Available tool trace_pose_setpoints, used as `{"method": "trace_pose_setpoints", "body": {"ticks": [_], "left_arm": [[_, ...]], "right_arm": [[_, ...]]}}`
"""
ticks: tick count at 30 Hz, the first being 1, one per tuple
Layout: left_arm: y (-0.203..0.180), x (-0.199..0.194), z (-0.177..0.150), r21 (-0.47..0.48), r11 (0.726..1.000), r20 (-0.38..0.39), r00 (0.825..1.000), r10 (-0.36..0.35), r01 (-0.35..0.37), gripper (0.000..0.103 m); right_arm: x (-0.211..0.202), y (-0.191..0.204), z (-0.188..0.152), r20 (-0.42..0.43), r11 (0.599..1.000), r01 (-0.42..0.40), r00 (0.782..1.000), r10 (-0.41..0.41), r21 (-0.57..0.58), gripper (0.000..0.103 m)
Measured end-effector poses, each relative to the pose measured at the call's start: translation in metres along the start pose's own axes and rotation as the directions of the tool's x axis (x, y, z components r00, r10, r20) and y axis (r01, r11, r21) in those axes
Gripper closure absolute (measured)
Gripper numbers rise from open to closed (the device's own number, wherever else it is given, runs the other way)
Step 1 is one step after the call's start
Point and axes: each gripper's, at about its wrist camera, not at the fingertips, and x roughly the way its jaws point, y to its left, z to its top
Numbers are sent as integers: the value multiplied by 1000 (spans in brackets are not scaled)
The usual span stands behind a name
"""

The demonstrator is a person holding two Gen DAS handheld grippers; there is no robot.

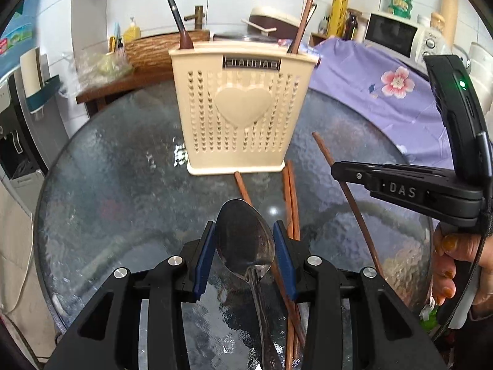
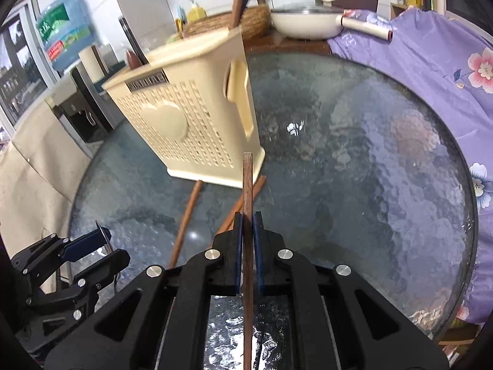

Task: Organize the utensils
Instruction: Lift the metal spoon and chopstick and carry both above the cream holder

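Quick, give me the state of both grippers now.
Left gripper: shut on the metal spoon, gripping its bowl.
Right gripper: shut on a brown chopstick.

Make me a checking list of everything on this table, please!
Surface: round glass table, purple flowered cloth at its far side.
Job's things: cream utensil holder standing upright, already holding utensils; loose chopsticks lying on the glass.
Clutter: nothing seen.
Grippers: left gripper fingers clasp a metal spoon; right gripper shut on one chopstick.
Cables: nothing seen.
Surroundings: microwave, white pan, water bottle.
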Motion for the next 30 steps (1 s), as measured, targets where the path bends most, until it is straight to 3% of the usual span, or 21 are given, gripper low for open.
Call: {"method": "trace_pose_setpoints", "body": {"ticks": [9,18,30], "left_arm": [[0,-23,8,15,1000,79,997,-17,16,66],[4,-38,12,22,999,133,990,-36,33,66],[4,-39,12,36,999,141,989,-41,36,66]], "right_arm": [[-42,13,0,108,1000,-29,994,30,-13,95],[-61,13,-6,152,999,-43,987,44,-10,95],[-82,23,-7,201,998,-59,977,65,-35,95]]}}
